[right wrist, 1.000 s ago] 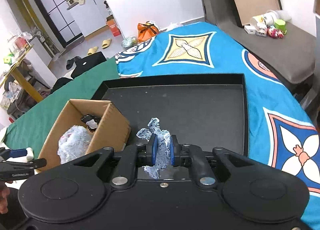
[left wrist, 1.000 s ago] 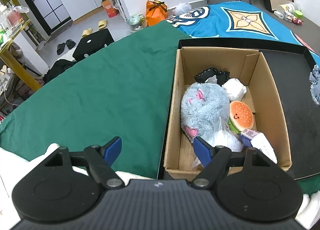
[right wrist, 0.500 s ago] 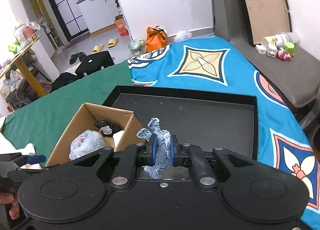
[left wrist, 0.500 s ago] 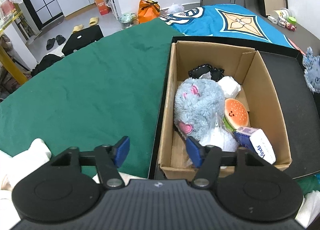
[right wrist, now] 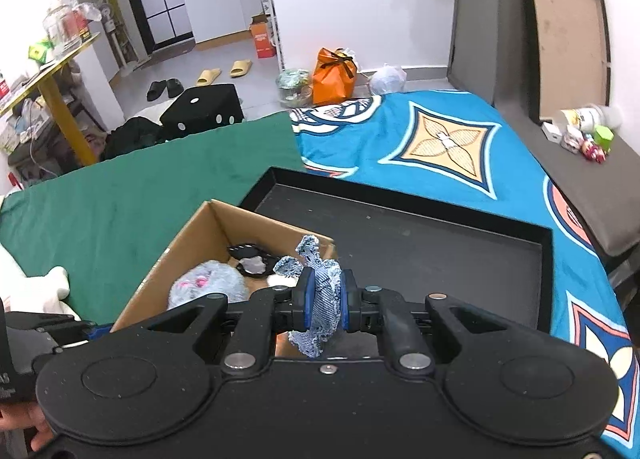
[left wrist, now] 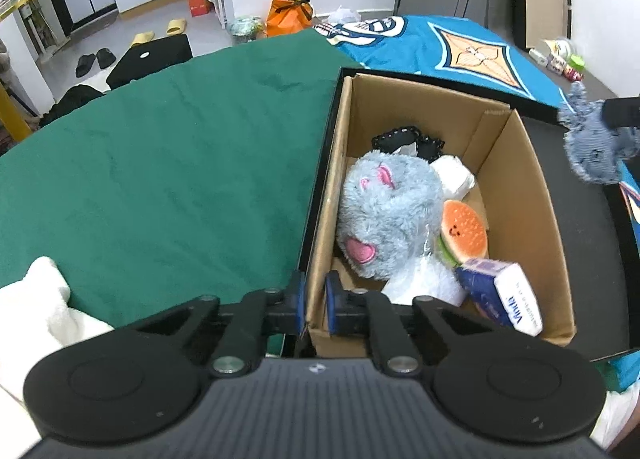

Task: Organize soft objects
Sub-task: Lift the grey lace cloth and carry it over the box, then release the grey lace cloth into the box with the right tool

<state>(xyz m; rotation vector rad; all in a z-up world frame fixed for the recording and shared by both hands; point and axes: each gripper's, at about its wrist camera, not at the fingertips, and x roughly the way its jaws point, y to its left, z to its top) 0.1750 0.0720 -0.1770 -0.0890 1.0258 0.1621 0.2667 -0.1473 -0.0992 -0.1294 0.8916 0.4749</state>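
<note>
Between the blue pads of the right gripper [right wrist: 323, 305] hangs a frayed denim scrap [right wrist: 318, 299], pinched at its middle, with loose ends above and below the fingers. Just ahead and to its left sits the open cardboard box [right wrist: 158, 279], which stands in the near-left corner of a black tray [right wrist: 460, 255]. The left gripper [left wrist: 315, 304] is clamped on the box's near wall, one pad outside and one inside, which looks like a steadying hold. Beyond that claw, inside the box, lie a blue-grey plush toy [left wrist: 386, 211], a burger plush [left wrist: 464, 229] and a tissue pack [left wrist: 502, 305].

To do the drop well, I would carry the scrap over the box's far-right pocket (the freest spot, behind the burger) before releasing, low enough that the dangling end clears the rim and lands inside. Keep the left hold firm so the light box does not slide or tip.
</note>
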